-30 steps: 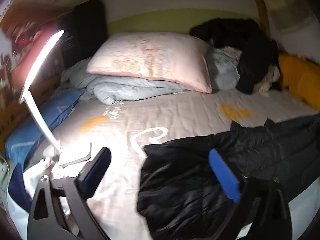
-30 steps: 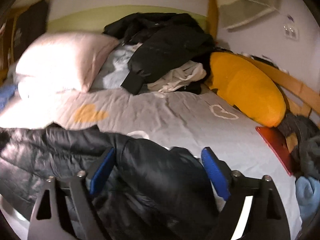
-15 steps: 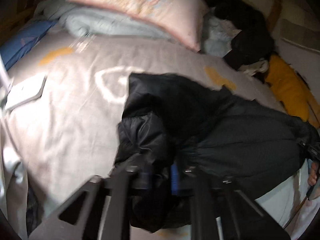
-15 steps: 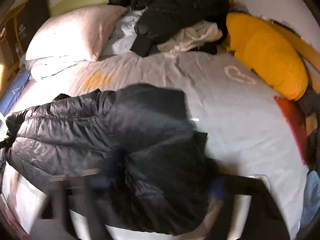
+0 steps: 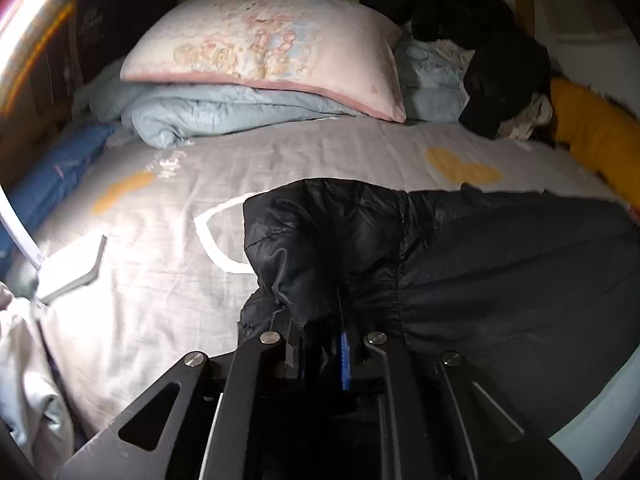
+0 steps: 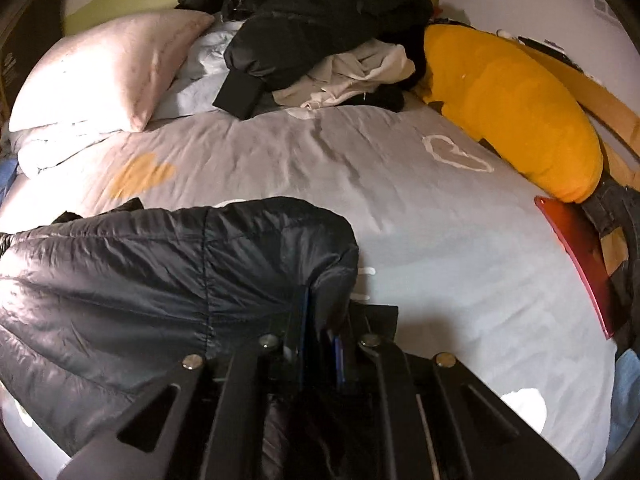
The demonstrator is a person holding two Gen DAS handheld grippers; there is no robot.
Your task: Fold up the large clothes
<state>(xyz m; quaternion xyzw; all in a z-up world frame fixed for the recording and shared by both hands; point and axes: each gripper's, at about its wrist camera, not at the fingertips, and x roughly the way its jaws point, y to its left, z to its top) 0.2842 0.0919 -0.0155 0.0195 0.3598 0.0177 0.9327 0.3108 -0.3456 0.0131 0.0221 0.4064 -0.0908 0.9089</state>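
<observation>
A black padded jacket (image 5: 500, 264) lies across the near part of the bed on a grey sheet (image 5: 168, 240). My left gripper (image 5: 320, 344) is shut on the jacket's left end, with the black fabric bunched between the blue pads. In the right wrist view the same jacket (image 6: 140, 272) stretches to the left. My right gripper (image 6: 320, 336) is shut on its right end, with fabric pinched between the pads. Both ends are lifted a little off the sheet (image 6: 400, 208).
A pink pillow (image 5: 264, 48) on a light blue duvet (image 5: 208, 108) lies at the head of the bed. A heap of black and white clothes (image 6: 320, 28) and a yellow bolster (image 6: 512, 108) lie at the right. A red book (image 6: 576, 264) and a lamp (image 5: 24, 240) flank the bed.
Both grippers were open above the jacket a second ago. They have closed on its two ends, and the ends now stand bunched up off the sheet.
</observation>
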